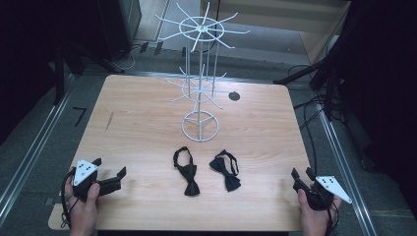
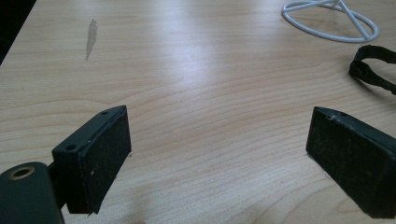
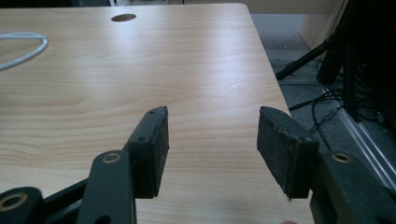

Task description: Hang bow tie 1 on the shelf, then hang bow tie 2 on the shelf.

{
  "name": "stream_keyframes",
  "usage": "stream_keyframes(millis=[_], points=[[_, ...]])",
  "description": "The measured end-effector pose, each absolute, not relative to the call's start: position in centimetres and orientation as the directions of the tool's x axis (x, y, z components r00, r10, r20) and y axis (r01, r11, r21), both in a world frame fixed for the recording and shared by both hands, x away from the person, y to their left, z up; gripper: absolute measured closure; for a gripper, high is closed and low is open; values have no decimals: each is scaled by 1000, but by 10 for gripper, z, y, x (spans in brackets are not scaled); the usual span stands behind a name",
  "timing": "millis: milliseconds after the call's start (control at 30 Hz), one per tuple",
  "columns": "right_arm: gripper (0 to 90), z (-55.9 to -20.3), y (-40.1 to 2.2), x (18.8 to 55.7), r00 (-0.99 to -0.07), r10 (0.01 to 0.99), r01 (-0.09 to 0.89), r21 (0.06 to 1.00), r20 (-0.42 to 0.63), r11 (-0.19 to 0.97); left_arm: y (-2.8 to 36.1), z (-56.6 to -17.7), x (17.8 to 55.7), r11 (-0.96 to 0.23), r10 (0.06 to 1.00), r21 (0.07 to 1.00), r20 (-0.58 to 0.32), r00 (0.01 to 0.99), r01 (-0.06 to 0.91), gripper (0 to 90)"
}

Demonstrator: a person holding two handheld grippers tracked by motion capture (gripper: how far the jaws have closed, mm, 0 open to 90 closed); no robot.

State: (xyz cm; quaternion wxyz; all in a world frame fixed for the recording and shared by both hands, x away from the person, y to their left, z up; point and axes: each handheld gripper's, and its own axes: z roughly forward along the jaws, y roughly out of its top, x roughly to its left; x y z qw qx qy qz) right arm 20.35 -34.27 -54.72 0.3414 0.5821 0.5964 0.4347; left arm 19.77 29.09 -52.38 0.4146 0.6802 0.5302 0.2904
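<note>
While the person's left hand (image 1: pixel 83 209) rests at the near left corner of the wooden table (image 1: pixel 137 128), the left gripper (image 1: pixel 109 167) it holds has its jaws spread wide with nothing between them, low over bare wood. A dark streak (image 1: pixel 109 121) marks the tabletop farther back on the left. Right of that, toward the table's far middle, a white wire display stand (image 1: pixel 200 73) rises upright from its ring base (image 1: pixel 200 127). Just near of the base lie two black bow ties side by side and apart: the left bow tie (image 1: pixel 187 172) and the right bow tie (image 1: pixel 225 170). A round hole (image 1: pixel 234 96) sits right of the stand. At the near right edge, the right hand (image 1: pixel 314 216) holds the right gripper (image 1: pixel 303 174), its jaws moderately apart and empty.
</note>
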Motion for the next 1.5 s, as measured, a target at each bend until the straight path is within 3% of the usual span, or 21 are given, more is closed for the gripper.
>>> stream_keyframes(millis=[833,1067,1500], points=[[440,-518,-288,203,-238,964,370,929,123,-27,291,-524,201,-92,959,864,-56,277,495,74],[418,-516,-287,201,-235,962,377,925,141,-43,291,-524,201,-91,960,864,-56,275,494,74],[449,-504,-245,202,-341,934,373,927,102,35,291,-524,201,-91,960,861,-58,275,500,74]])
